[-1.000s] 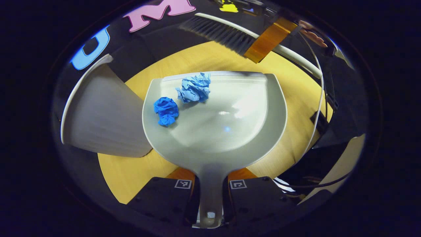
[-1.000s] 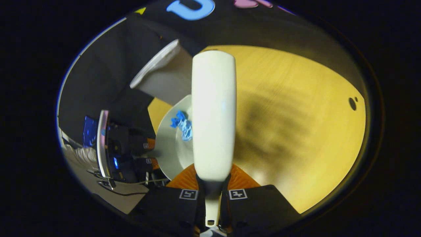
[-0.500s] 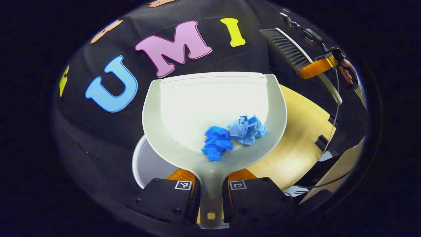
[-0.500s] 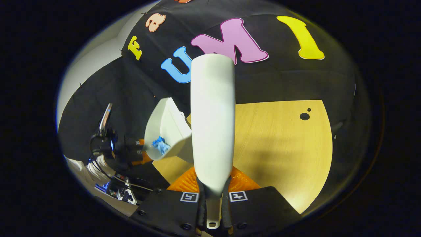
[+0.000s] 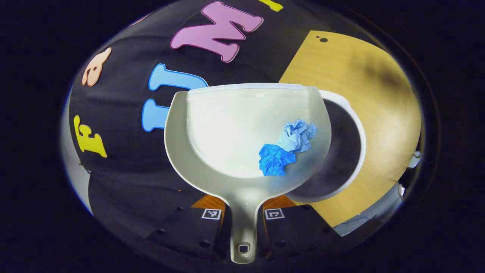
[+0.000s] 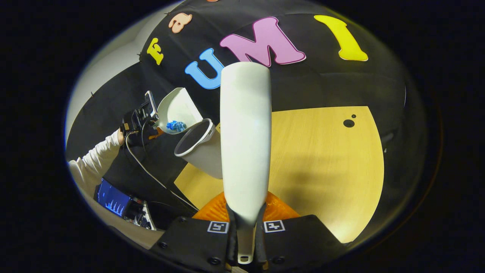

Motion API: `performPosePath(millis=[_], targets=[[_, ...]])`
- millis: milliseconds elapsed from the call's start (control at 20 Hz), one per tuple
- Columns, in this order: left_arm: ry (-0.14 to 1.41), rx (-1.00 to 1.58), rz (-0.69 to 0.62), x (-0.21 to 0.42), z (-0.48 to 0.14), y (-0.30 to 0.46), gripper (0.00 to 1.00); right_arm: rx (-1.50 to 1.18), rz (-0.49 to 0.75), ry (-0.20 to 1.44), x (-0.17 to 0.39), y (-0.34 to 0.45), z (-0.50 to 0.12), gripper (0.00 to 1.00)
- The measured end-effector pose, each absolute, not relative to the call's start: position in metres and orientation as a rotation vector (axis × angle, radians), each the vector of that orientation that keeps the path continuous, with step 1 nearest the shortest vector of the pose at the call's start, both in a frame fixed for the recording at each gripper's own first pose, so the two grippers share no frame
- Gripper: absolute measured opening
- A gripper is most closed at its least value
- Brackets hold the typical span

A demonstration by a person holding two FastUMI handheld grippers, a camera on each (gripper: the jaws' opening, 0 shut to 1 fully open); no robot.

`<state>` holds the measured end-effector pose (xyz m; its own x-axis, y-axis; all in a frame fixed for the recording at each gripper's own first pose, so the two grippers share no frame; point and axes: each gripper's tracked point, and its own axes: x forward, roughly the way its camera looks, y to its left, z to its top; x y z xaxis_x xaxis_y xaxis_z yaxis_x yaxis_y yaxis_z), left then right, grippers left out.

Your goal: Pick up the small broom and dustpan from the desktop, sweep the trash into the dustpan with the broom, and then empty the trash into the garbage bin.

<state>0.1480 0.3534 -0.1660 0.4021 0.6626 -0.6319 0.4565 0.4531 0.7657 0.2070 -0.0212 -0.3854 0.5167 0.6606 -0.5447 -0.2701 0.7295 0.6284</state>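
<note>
2 paper wads (image 5: 288, 148) in dustpan (image 5: 212, 125), dustpan over bin (image 5: 352, 129), bin on table (image 5: 379, 94) nr its edge

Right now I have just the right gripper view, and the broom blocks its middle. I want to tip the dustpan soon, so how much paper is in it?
Observer: Two crumpled balls, a dark blue ball and a light blue ball. They touch each other low on the right side of the dustpan, far from its front lip.
Operator: Where is the bin against the dustpan from that side?
Observer: In the left gripper view the bin opens just past the dustpan's right edge, and part of its mouth is hidden behind the dustpan.
</note>
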Motion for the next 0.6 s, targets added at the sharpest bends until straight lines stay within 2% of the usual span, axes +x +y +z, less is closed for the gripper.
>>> performPosePath(millis=[350, 600], targets=[[1.273, 1.482, 0.122, 0.151, -0.156, 0.379, 0.25, 0.526, 0.609, 0.866, 0.207, -0.009, -0.389, 0.19], [1.24, 1.87, 0.102, 0.159, -0.147, 0.381, 0.25, 0.507, 0.602, 0.89, 0.206, -0.006, -0.4, 0.19]])
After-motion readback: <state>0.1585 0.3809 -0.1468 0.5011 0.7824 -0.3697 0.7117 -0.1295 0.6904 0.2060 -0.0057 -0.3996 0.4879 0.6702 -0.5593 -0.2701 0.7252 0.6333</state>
